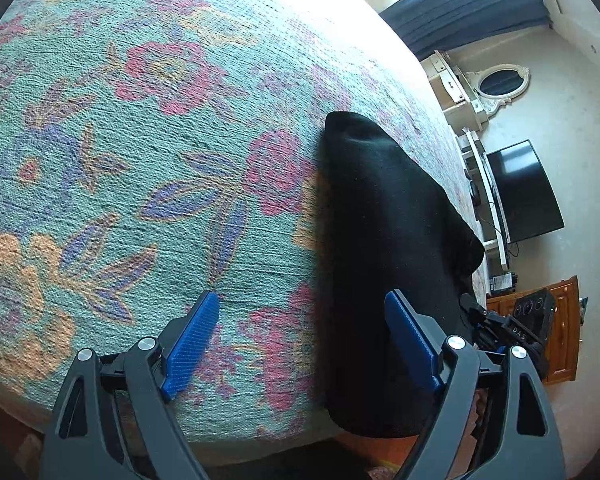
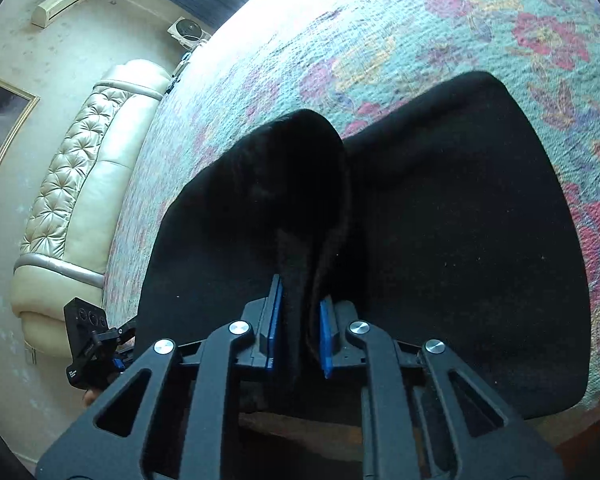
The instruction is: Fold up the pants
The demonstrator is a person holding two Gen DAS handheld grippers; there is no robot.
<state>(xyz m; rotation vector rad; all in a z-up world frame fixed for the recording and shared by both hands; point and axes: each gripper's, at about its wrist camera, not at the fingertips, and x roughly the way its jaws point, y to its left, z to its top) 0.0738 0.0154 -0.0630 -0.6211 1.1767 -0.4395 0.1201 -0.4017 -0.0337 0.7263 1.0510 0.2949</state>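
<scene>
We hold the black pants [image 2: 460, 240] on the floral bedspread [image 1: 140, 160], near its front edge, and the main risk sits in our right gripper [image 2: 300, 328]: its blue pads [image 2: 274, 320] pinch only a narrow raised ridge of fabric, so a quick pull could let the cloth slide out, or drag the whole garment towards the edge of the bed instead of folding it. The fabric is dark and thick-looking, and we judge that layers may bunch unevenly, since only one hand has hold of it. Our left gripper [image 1: 300, 344] has its jaws spread wide and grips nothing; if it stays idle the fold may come out skewed.

In the right wrist view the pinched ridge rises straight ahead from between the fingers, with the rest of the pants spread flat to either side. In the left wrist view the pants [image 1: 380, 260] lie ahead and to the right, passing under the right-hand pad [image 1: 410, 340], while the left-hand pad hangs over bare bedspread
</scene>
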